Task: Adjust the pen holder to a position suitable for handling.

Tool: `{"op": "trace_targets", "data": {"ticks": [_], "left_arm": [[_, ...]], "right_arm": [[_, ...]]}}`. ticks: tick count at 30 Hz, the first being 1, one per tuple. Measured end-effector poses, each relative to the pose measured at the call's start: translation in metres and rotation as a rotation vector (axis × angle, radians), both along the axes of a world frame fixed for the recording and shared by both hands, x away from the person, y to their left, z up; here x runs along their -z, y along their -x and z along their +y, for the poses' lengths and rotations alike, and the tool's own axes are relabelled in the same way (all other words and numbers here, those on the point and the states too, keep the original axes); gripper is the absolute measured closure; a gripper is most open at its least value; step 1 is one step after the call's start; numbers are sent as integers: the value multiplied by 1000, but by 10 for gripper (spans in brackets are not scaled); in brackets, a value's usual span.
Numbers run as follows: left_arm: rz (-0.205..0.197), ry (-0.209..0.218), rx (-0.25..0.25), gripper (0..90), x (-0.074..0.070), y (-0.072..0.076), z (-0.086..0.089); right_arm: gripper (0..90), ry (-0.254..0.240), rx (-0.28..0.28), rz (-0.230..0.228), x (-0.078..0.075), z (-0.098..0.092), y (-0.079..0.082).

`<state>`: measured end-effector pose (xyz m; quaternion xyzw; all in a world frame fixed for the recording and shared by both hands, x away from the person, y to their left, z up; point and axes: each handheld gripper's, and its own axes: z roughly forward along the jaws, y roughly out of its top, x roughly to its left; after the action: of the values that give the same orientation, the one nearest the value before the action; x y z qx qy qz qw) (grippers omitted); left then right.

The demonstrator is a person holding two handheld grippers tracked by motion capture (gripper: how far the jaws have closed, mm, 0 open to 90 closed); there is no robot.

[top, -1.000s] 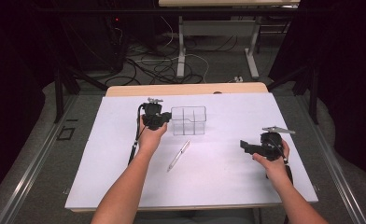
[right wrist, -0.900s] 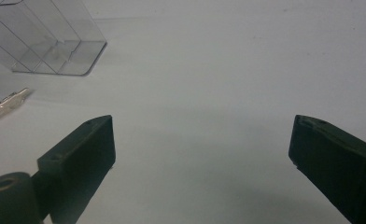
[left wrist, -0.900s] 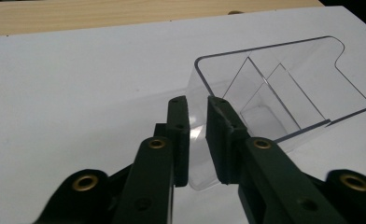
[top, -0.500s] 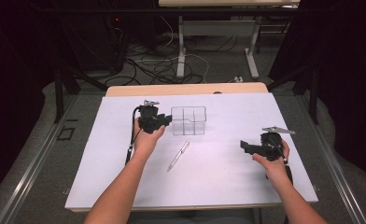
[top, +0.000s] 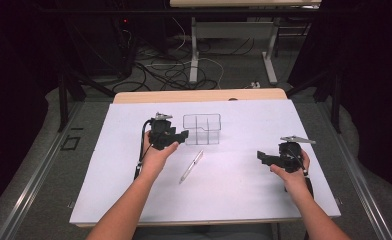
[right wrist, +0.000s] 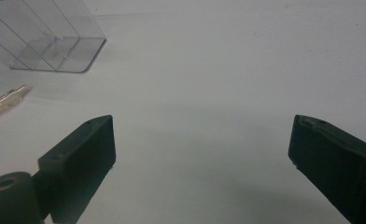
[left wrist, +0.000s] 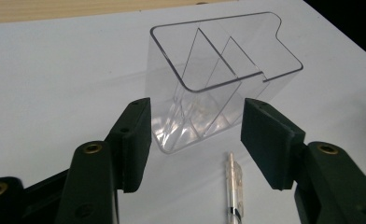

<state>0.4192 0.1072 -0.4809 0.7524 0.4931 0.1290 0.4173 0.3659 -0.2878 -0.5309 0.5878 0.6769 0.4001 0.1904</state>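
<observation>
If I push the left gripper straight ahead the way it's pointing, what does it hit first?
Most likely the clear divided organizer: it stands dead ahead of the open left gripper. The pen lies lower, on the table, and probably passes under the jaws.

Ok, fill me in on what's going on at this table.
A person works at a white table with a gripper in each hand. The left gripper sits just beside a clear divided organizer; its jaws have just been opening and nothing is between them. A pen lies on the table in front of the organizer, untouched. The right gripper hangs open off to the right, holding nothing.
</observation>
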Motion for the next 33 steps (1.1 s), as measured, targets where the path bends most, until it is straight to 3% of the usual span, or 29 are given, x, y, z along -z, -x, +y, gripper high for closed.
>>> {"op": "trace_targets", "data": {"ticks": [8, 12, 14, 33], "left_arm": [[40, -30, 23, 386, 5, 9, 3], [46, -16, 38, 368, 7, 13, 4], [81, -18, 65, 327, 10, 15, 4], [133, -56, 108, 215, 27, 32, 6]], "right_arm": [[75, 6, -9, 3, 1, 0, -1], [80, 6, -9, 6, 2, 1, -1], [81, 8, -11, 7, 2, 1, -1], [84, 6, -17, 4, 1, 1, 0]]}}
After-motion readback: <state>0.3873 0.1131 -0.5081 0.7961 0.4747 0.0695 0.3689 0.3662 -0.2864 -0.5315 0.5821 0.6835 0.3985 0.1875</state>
